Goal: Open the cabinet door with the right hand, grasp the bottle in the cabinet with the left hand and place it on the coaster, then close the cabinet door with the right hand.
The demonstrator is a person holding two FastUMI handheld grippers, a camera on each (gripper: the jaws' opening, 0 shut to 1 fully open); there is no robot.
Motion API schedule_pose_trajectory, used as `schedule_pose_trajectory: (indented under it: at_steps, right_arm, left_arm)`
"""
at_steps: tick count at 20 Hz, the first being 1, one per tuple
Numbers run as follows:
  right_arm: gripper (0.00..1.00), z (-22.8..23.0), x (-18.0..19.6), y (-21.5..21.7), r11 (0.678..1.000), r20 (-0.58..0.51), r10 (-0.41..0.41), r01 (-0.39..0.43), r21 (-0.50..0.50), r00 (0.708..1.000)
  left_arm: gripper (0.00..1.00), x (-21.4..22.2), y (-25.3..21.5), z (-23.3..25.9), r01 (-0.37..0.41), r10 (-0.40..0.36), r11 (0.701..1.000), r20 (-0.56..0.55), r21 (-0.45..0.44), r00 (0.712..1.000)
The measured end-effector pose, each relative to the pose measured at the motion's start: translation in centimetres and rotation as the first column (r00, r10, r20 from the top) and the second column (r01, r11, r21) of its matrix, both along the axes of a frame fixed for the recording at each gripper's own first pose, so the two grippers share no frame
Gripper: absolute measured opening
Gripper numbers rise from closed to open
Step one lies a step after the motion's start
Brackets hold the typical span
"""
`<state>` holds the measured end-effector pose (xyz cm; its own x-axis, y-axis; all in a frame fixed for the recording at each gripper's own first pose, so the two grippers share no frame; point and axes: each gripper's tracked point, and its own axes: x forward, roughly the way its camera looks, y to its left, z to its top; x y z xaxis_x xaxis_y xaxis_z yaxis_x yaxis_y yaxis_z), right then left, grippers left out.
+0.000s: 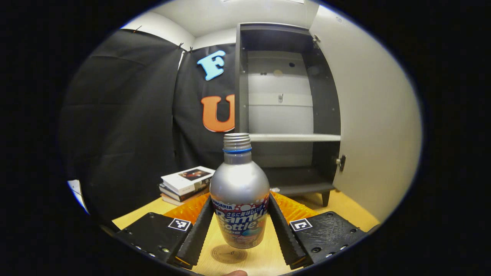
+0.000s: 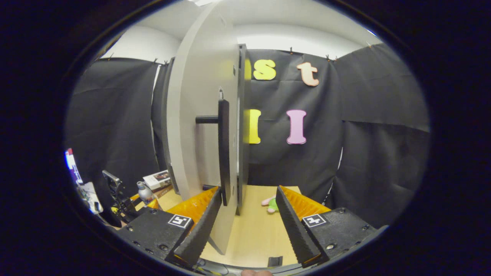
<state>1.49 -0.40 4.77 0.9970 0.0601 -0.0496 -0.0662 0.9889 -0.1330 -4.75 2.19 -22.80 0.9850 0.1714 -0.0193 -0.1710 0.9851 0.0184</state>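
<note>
Above the wooden table (image 1: pixel 264 260), serrated fingers (image 1: pixel 199 230) clamp the rounded metal bottle (image 1: pixel 238 199).

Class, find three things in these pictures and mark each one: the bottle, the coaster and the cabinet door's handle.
bottle (image 1: pixel 239 184), left gripper view, on its silver shoulder.
coaster (image 1: pixel 229 253), left gripper view, on its round face beneath the bottle.
handle (image 2: pixel 224 151), right gripper view, on the upright dark bar.

A recording booth: black cloth walls (image 1: pixel 122 115) surround a pale wooden table (image 2: pixel 253 230) carrying a small dark cabinet (image 1: pixel 284 96).
</note>
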Motion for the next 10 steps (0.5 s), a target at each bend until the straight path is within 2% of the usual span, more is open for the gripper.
schedule_pose_trajectory:
  at_steps: [2, 3, 5, 8, 10]
  right_arm:
    - [0.90, -0.2, -0.1, 0.3, 0.995, -0.014, -0.013, 0.011, -0.096, 1.000]
    - [0.90, 0.0, -0.3, 0.3, 0.994, -0.012, -0.024, 0.022, -0.107, 1.000]
    - [0.89, -0.1, -0.4, 0.3, 0.994, -0.037, -0.035, 0.031, -0.103, 0.999]
    - [0.90, -0.6, -0.1, 0.2, 0.996, -0.062, -0.057, 0.052, -0.076, 0.996]
    - [0.90, -1.9, 0.0, 0.0, 0.993, -0.116, -0.074, 0.062, -0.103, 0.991]
  left_arm:
    - [0.78, -0.4, 1.2, -3.0, -0.039, 0.039, 0.999, 0.001, 0.004, 0.999]
    - [0.78, -0.2, 1.6, -4.5, -0.050, 0.050, 0.998, -0.003, 0.022, 0.999]
    - [0.78, 0.2, 2.5, -7.1, -0.076, 0.077, 0.995, -0.019, 0.072, 0.997]
    - [0.79, 1.3, 3.0, -10.9, -0.081, 0.083, 0.996, -0.062, 0.033, 0.995]
    - [0.80, 1.0, 2.9, -10.0, -0.088, 0.089, 0.996, -0.020, 0.033, 0.996]
